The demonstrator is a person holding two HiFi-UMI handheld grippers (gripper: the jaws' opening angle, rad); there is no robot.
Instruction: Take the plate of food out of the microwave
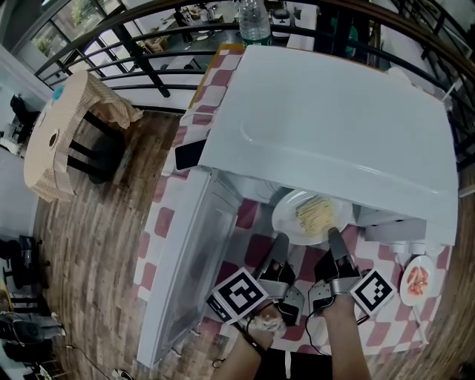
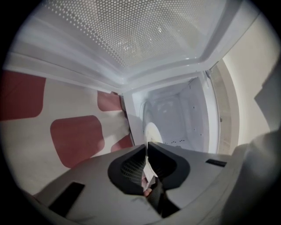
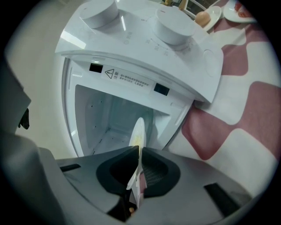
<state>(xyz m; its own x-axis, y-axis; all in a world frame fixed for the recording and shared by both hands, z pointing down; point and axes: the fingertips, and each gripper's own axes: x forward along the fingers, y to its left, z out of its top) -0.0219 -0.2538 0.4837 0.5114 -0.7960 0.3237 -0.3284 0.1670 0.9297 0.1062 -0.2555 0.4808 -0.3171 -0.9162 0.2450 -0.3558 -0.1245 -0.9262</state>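
Holding the plate (image 1: 297, 223) at the mouth of the microwave (image 1: 334, 126), partly under its top edge, with pale yellow food (image 1: 315, 211) on it. Pinching the plate's near rim with the left gripper (image 1: 280, 241), toward the left of the microwave's mouth, fingers (image 2: 127, 167) almost together on the thin white edge. Pinching the same rim with the right gripper (image 1: 334, 236), toward the right of the mouth, fingers (image 3: 156, 171) likewise pressed on the edge.

Along the left gripper: plate edge-on in front of the microwave's white cavity, with the open door (image 1: 185, 260) swung out to the microwave's left and its dotted mesh overhead. Along the right gripper: plate edge-on at the cavity's opening, below the microwave's two round knobs (image 3: 175, 26).

Under the microwave, a red-and-white checked tabletop (image 1: 159, 223). To the microwave's right, a small plate (image 1: 418, 280) with red pieces. Behind the microwave, a bottle (image 1: 254, 21).
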